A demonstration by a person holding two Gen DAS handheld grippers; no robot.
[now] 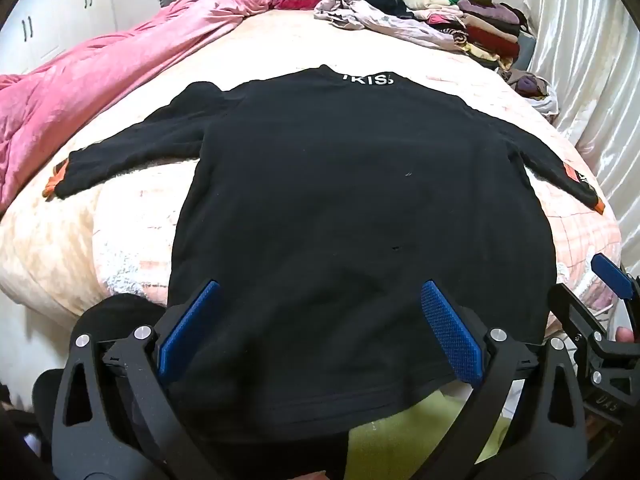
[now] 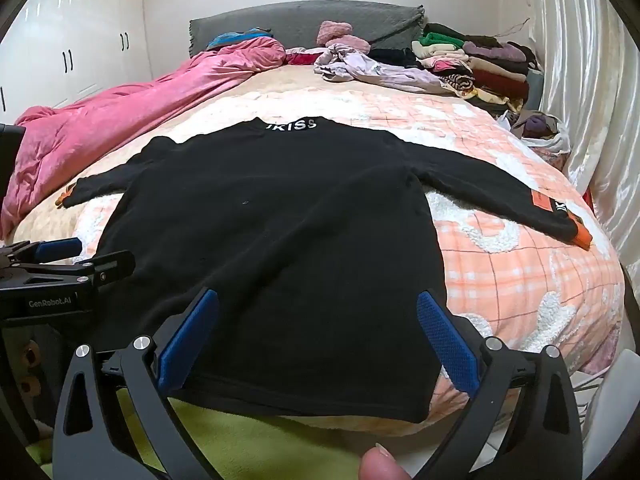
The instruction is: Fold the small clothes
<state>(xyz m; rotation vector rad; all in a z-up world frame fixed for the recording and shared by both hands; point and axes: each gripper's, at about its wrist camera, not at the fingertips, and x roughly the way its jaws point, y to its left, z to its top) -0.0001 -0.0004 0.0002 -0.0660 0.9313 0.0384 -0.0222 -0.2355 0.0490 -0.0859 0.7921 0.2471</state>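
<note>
A black long-sleeved top (image 1: pixel 340 184) lies flat on the bed, back up, collar with white letters at the far end and both sleeves spread out; it also shows in the right wrist view (image 2: pixel 280 220). Its cuffs have orange trim (image 1: pixel 576 184). My left gripper (image 1: pixel 320 320) is open, its blue pads above the hem near the bottom left. My right gripper (image 2: pixel 318 328) is open above the hem's bottom right part. Neither holds cloth. The right gripper shows at the left wrist view's right edge (image 1: pixel 612 280); the left gripper shows at the right wrist view's left edge (image 2: pixel 60 256).
The bed has a pink and peach checked cover (image 2: pixel 520 272). A pink quilt (image 1: pixel 100 80) is bunched along the left. A lilac garment (image 2: pixel 372 68) and a pile of folded clothes (image 1: pixel 472 20) sit at the head. A yellow-green cloth (image 2: pixel 240 440) lies at the near edge. Curtains (image 2: pixel 580 80) hang right.
</note>
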